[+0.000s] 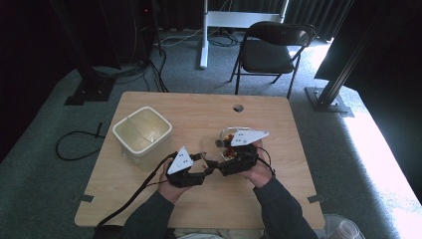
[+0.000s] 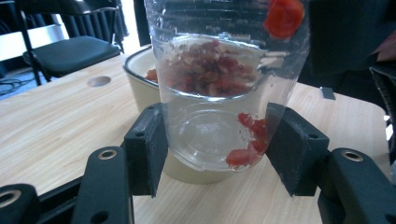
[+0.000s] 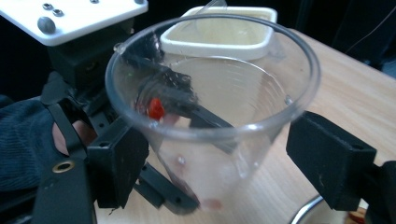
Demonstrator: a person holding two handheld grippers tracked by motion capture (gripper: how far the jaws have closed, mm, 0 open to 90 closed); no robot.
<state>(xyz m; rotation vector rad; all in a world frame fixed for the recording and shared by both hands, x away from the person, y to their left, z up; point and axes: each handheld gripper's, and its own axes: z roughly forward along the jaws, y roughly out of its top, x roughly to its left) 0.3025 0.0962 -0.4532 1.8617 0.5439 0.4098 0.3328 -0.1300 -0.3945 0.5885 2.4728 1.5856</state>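
Observation:
A clear plastic cup (image 1: 208,153) is held over the wooden table (image 1: 278,199) between my two grippers. My left gripper (image 2: 217,158) is shut on the cup (image 2: 210,126) near its base, both pads pressed to its wall. A few red pieces (image 2: 247,147) cling inside it. My right gripper (image 3: 219,163) stands open around the cup (image 3: 224,88); its right pad (image 3: 329,158) is clear of the wall. The cup's mouth tilts toward that camera, with one red piece (image 3: 155,108) inside. In the high view the left gripper (image 1: 207,167) and right gripper (image 1: 221,161) meet at the table's middle.
A bowl (image 1: 222,133) of red pieces sits just behind the cup, its pale wall (image 2: 140,88) beyond the left jaws. A white square bin (image 1: 142,130) stands at the table's left. A folding chair (image 1: 271,50) is beyond the far edge. A cable (image 1: 129,201) trails from the left gripper.

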